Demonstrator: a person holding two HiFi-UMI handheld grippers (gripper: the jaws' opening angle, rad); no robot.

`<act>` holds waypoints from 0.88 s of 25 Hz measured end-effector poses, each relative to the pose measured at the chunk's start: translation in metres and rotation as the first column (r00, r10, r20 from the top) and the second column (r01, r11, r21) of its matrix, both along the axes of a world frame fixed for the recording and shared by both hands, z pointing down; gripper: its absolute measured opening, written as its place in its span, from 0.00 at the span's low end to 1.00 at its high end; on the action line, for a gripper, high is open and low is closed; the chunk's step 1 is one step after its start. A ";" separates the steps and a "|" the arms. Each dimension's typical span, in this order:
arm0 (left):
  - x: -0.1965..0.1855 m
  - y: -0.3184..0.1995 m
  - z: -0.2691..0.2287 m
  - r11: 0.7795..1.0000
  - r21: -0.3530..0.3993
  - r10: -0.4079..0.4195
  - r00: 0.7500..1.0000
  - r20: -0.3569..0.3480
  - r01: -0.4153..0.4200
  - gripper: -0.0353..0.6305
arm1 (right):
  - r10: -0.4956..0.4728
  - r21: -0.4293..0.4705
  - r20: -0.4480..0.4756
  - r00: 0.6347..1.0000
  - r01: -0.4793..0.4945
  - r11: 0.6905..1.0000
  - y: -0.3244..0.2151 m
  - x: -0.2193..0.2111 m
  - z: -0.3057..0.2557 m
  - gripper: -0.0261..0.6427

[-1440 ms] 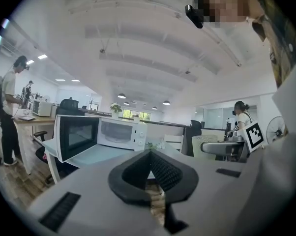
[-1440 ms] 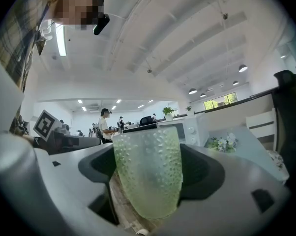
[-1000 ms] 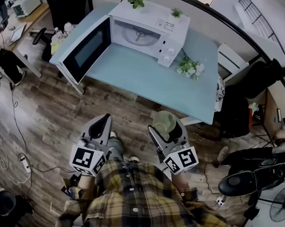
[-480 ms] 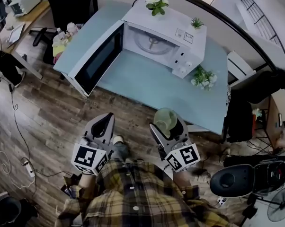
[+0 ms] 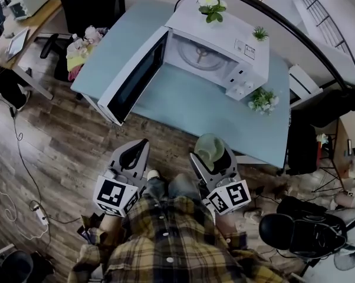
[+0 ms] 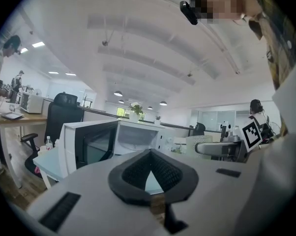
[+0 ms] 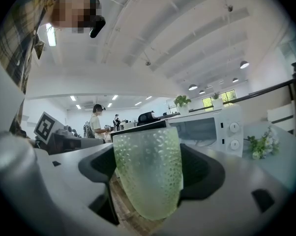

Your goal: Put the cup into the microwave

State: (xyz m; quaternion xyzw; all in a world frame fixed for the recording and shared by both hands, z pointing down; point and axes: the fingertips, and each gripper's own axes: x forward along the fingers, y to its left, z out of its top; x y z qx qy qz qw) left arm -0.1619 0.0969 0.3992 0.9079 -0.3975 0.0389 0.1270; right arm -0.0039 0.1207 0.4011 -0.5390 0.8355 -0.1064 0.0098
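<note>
R gripper (image 5: 211,153) is clamped on the cup (image 7: 148,167), a pale green pebbled tumbler. It stands upright between the jaws w/ its rim above them and its base below. In the head view the cup hangs over the wood floor (image 5: 59,140), just short of the table's (image 5: 192,108) near edge and well apart from the microwave (image 5: 236,37).

L gripper (image 5: 135,151) is level w/ it, beside it over the floor. Its jaws are together at the tips, w/ nothing between them.

The white microwave sits toward the table's far edge, approx. mid-width. Its door (image 5: 136,78) is swung fully open to the left, and the door's outer end reaches past the near edge. The cavity is open to view, w/ a glass turntable (image 5: 200,54) inside. A potted plant (image 5: 211,3) and a smaller one (image 5: 260,34) sit on the microwave's top. A flower bunch (image 5: 263,101) lies on the table near its right edge, just beside the microwave's control side. The person's plaid shirt (image 5: 177,240) fills the bottom of the head view.
</note>
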 end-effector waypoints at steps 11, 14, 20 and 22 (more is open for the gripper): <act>-0.007 -0.019 0.017 0.998 -0.058 -0.006 1.000 -0.017 0.005 0.04 | 0.016 -0.073 -0.002 1.000 -0.016 0.997 -0.026 0.000 0.016 0.60; -0.007 -0.029 0.018 0.998 -0.064 -0.018 1.000 -0.016 0.017 0.04 | 0.001 -0.068 -0.002 1.000 -0.002 0.998 -0.041 -0.001 0.016 0.60; 0.008 -0.057 0.016 0.998 -0.056 -0.003 1.000 -0.015 0.002 0.04 | -0.003 -0.054 -0.006 1.000 0.003 0.999 -0.071 0.007 0.015 0.60; 0.016 -0.071 0.015 0.999 -0.051 0.005 1.000 -0.012 -0.006 0.04 | 0.004 -0.054 -0.004 1.000 -0.004 0.999 -0.083 0.014 0.015 0.60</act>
